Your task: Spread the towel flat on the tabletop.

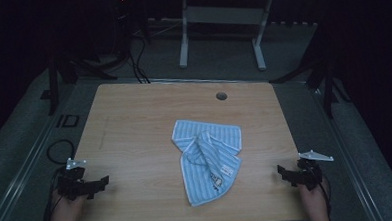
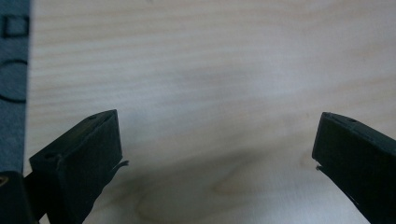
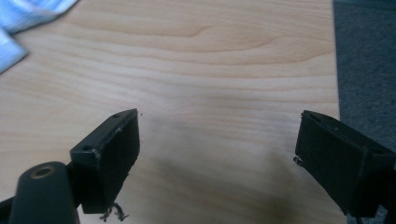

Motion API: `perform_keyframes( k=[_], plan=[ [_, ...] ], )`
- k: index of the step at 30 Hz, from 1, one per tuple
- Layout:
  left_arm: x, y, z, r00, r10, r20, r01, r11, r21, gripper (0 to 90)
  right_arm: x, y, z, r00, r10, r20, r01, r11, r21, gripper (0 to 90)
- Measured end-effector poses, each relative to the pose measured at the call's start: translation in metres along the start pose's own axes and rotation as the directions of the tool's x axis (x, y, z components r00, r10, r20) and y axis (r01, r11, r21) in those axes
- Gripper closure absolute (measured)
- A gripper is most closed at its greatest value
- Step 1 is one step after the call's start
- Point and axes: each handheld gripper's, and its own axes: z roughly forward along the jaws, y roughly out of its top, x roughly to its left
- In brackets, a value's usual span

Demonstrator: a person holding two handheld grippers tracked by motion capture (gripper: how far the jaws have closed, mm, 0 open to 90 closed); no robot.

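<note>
A blue striped towel (image 1: pixel 208 157) lies crumpled near the middle of the wooden desk (image 1: pixel 134 123), a little toward the person's side. Its upper part spreads flat, while a folded strip runs diagonally across it and the lower part tapers to a rounded corner pointing at the near edge. A small dark print shows near that lower corner; it is too small to make out.

The left gripper (image 1: pixel 94 185) rests at the near left corner of the desk, held by the person's left hand (image 1: pixel 65 209), well apart from the towel. In the left gripper view its fingers (image 2: pixel 84 161) stand wide apart with bare wood between them, holding nothing; a strip of grey floor shows along the left edge of that view.

The right gripper (image 1: pixel 287 174) sits at the near right corner, held by the right hand (image 1: pixel 315 200), also well apart from the towel. In the right gripper view its fingers (image 3: pixel 109 154) are spread wide over bare wood, holding nothing, and a corner of the towel (image 3: pixel 28 18) shows at the upper left of that view, far from the fingertips.

A small round hole (image 1: pixel 221 96) sits in the desk near its far edge. Beyond the desk stands a white frame (image 1: pixel 220 19) on the grey floor.
</note>
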Motion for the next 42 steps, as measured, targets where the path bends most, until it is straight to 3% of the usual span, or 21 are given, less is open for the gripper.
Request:
perform_keyframes(
  k=[3, 6, 10, 12, 14, 16, 17, 19, 20, 22, 24, 26, 27, 28, 30, 33, 36, 37, 40, 41, 42],
  plan=[
    [-0.002, 0.003, 0.0, 0.9997, 0.012, 0.022, -0.013, 0.9993, 0.035, 1.5, 0.002, 0.004, -0.003, 0.9995, 0.004, -0.031, -0.003, 1.0, 0.018, 13.7],
    [-0.01, 0.009, 0.003, 0.9975, 0.033, 0.063, -0.036, 0.9982, 0.048, 1.5, 0.011, 0.014, -0.005, 0.995, -0.026, -0.096, 0.03, 0.998, 0.048, 13.3],
    [-0.02, 0.015, 0.011, 0.9952, 0.068, 0.071, -0.073, 0.9944, 0.076, 1.9, 0.022, 0.021, -0.003, 0.9923, -0.047, -0.114, 0.055, 0.997, 0.062, 12.8],
    [-0.025, 0.018, 0.016, 0.9935, 0.09, 0.07, -0.097, 0.9892, 0.109, 1.9, 0.033, 0.028, 0.004, 0.9861, -0.095, -0.136, 0.111, 0.987, 0.115, 12.3],
    [-0.03, 0.021, 0.021, 0.9903, 0.105, 0.091, -0.117, 0.984, 0.135, 1.9, 0.035, 0.03, 0.006, 0.9824, -0.104, -0.156, 0.125, 0.983, 0.134, 12.3],
    [-0.033, 0.023, 0.022, 0.9887, 0.118, 0.093, -0.131, 0.9805, 0.147, 1.9, 0.04, 0.036, 0.013, 0.9764, -0.131, -0.171, 0.164, 0.967, 0.196, 12.5],
    [-0.033, 0.024, 0.022, 0.9878, 0.118, 0.101, -0.132, 0.9804, 0.146, 1.9, 0.04, 0.036, 0.013, 0.9764, -0.131, -0.171, 0.164, 0.967, 0.196, 12.5],
    [-0.036, 0.028, 0.023, 0.9861, 0.112, 0.122, -0.13, 0.9797, 0.152, 1.9, 0.043, 0.041, 0.016, 0.9739, -0.13, -0.186, 0.172, 0.958, 0.229, 12.7],
    [-0.037, 0.029, 0.023, 0.985, 0.118, 0.126, -0.137, 0.9789, 0.152, 1.9, 0.045, 0.046, 0.019, 0.9689, -0.144, -0.201, 0.194, 0.948, 0.252, 12.8],
    [-0.042, 0.032, 0.024, 0.9827, 0.129, 0.133, -0.15, 0.9763, 0.156, 2.0, 0.048, 0.048, 0.021, 0.9678, -0.149, -0.203, 0.2, 0.944, 0.263, 12.7],
    [-0.048, 0.035, 0.027, 0.9787, 0.142, 0.148, -0.165, 0.9739, 0.156, 1.9, 0.053, 0.053, 0.026, 0.9662, -0.161, -0.201, 0.214, 0.937, 0.276, 12.6],
    [-0.057, 0.039, 0.031, 0.9713, 0.171, 0.166, -0.198, 0.9662, 0.165, 1.9, 0.057, 0.056, 0.029, 0.9652, -0.165, -0.203, 0.218, 0.937, 0.275, 12.6],
    [-0.057, 0.039, 0.031, 0.9713, 0.171, 0.166, -0.198, 0.9662, 0.165, 1.9, 0.057, 0.056, 0.029, 0.9652, -0.165, -0.203, 0.218, 0.937, 0.275, 12.6],
    [-0.061, 0.04, 0.033, 0.9669, 0.183, 0.178, -0.215, 0.9605, 0.177, 1.9, 0.058, 0.057, 0.03, 0.9637, -0.165, -0.21, 0.22, 0.936, 0.274, 12.6],
    [-0.068, 0.043, 0.036, 0.9639, 0.197, 0.179, -0.229, 0.9561, 0.182, 1.9, 0.064, 0.06, 0.035, 0.9582, -0.178, -0.224, 0.24, 0.927, 0.287, 12.6],
    [-0.077, 0.048, 0.039, 0.9566, 0.218, 0.194, -0.253, 0.9501, 0.183, 2.0, 0.068, 0.063, 0.037, 0.9548, -0.186, -0.232, 0.251, 0.922, 0.295, 12.6],
    [-0.086, 0.053, 0.043, 0.9515, 0.231, 0.203, -0.269, 0.9455, 0.184, 4.5, 0.074, 0.069, 0.039, 0.9447, -0.202, -0.258, 0.276, 0.916, 0.293, 13.9],
    [-0.093, 0.057, 0.047, 0.9452, 0.25, 0.21, -0.289, 0.9392, 0.185, 4.4, 0.076, 0.071, 0.038, 0.9424, -0.2, -0.268, 0.275, 0.919, 0.282, 14.1],
    [-0.103, 0.062, 0.051, 0.9368, 0.265, 0.228, -0.309, 0.9327, 0.186, 4.4, 0.082, 0.078, 0.036, 0.9341, -0.22, -0.281, 0.295, 0.919, 0.261, 15.1],
    [-0.103, 0.062, 0.051, 0.9368, 0.265, 0.228, -0.309, 0.9327, 0.186, 4.5, 0.084, 0.08, 0.036, 0.9305, -0.227, -0.287, 0.303, 0.917, 0.258, 17.5],
    [-0.11, 0.066, 0.053, 0.9305, 0.271, 0.246, -0.319, 0.9303, 0.181, 4.5, 0.086, 0.083, 0.035, 0.9248, -0.233, -0.301, 0.313, 0.915, 0.254, 19.0]
  ],
)
